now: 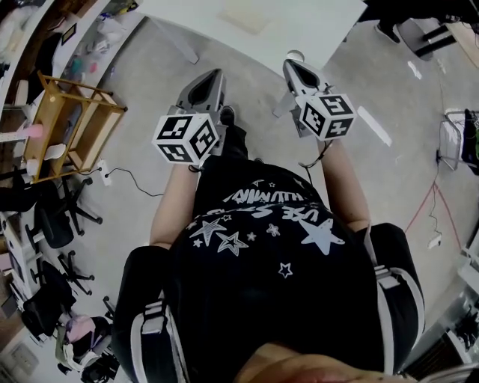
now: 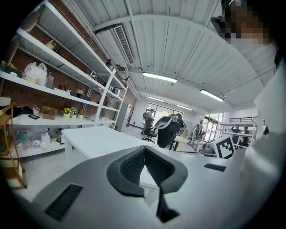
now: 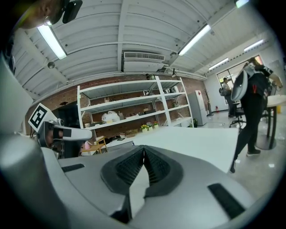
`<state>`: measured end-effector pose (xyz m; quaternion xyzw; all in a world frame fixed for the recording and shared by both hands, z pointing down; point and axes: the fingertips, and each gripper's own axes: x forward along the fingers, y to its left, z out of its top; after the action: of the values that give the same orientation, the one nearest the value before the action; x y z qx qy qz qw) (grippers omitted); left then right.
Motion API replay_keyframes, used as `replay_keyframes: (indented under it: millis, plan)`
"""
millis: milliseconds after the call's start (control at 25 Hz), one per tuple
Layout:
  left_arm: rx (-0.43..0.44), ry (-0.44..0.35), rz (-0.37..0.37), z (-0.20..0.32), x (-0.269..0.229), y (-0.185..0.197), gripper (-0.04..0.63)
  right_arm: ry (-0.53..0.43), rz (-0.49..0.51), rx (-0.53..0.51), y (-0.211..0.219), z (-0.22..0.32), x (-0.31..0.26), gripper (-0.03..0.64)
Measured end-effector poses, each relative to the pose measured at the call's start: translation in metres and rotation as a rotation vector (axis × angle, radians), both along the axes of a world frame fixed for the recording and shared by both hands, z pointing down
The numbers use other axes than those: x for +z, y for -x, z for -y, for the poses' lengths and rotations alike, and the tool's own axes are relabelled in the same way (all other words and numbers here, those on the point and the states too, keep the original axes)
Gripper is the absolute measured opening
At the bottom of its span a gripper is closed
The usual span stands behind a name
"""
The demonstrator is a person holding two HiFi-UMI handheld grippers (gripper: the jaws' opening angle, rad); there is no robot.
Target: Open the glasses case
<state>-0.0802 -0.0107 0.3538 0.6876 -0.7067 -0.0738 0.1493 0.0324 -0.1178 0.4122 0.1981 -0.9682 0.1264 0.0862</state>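
I cannot make out a glasses case in any view. A white table [image 1: 314, 30] stands ahead of me, and a pale flat thing [image 1: 248, 18] lies on it, too faint to name. My left gripper [image 1: 215, 75] is held in the air short of the table's near edge, its jaws shut with nothing between them. My right gripper [image 1: 292, 66] hangs beside it at about the same height, also shut and empty. In the left gripper view the left gripper [image 2: 144, 150] points at the table [image 2: 99, 140]. In the right gripper view the right gripper [image 3: 143, 149] faces the tabletop [image 3: 201, 144].
A wooden rack [image 1: 69, 123] and office chairs [image 1: 54, 224] stand on the floor at the left. Wall shelves [image 2: 53, 89] run along the brick wall. A person with a backpack [image 3: 251, 96] stands at the right. Cables [image 1: 428, 203] lie on the grey floor.
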Motion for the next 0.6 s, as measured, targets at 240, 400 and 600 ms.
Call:
replay_keyframes:
  millis: [240, 400, 600]
  plan:
    - [0.041, 0.008, -0.006, 0.048, 0.002, 0.026, 0.012, 0.009, -0.014, 0.045, 0.016, 0.041, 0.002, 0.008]
    - [0.062, 0.026, -0.014, 0.078, 0.015, 0.053, 0.012, 0.019, -0.022, 0.076, 0.039, 0.070, 0.014, 0.008]
    - [0.094, 0.045, -0.022, 0.119, 0.036, 0.092, 0.012, 0.031, -0.041, 0.100, 0.075, 0.105, 0.036, 0.008]
